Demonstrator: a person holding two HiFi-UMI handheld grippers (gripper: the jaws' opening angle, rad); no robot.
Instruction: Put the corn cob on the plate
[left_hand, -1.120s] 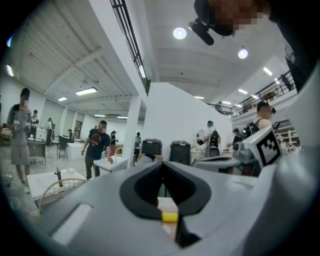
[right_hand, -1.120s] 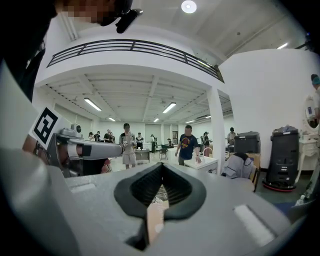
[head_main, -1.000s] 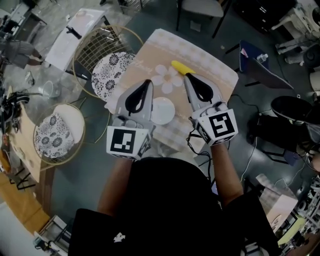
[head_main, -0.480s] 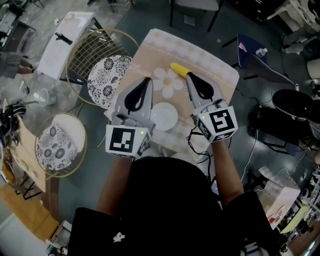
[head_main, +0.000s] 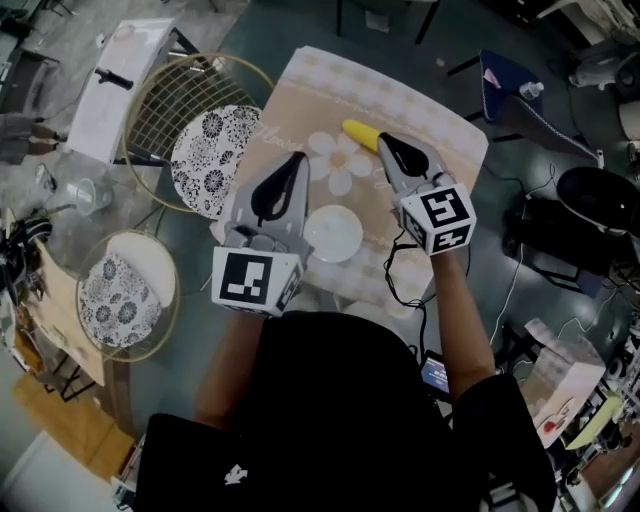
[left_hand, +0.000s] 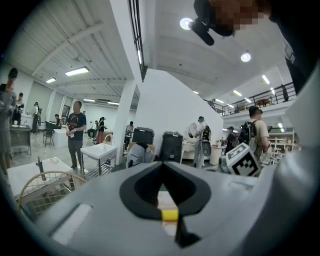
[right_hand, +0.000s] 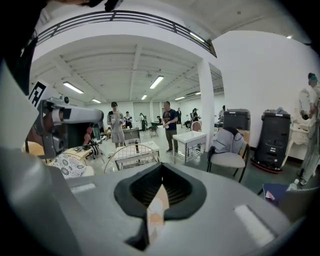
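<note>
The yellow corn cob (head_main: 359, 134) lies on the beige flowered tablecloth (head_main: 440, 150), toward the far side of the table. A small white plate (head_main: 333, 233) sits on the cloth nearer to me, between my two grippers. My right gripper (head_main: 381, 140) is shut and empty, its tip right beside the cob's right end. My left gripper (head_main: 298, 158) is also shut and empty, and hangs over the cloth just left of the plate. In the left gripper view the left gripper (left_hand: 161, 165) has its jaws together, as does the right gripper (right_hand: 162, 166) in the right gripper view.
Two round wire-frame seats with patterned cushions (head_main: 207, 148) (head_main: 118, 285) stand left of the table, beside a white side table (head_main: 128, 85). A black cable (head_main: 398, 285) trails over the cloth's near edge. People and furniture fill the hall beyond.
The right gripper has sunk toward the table and forward, its tip now closer to the corn cob. The left gripper has moved forward a little alongside the plate. Both stay shut.
</note>
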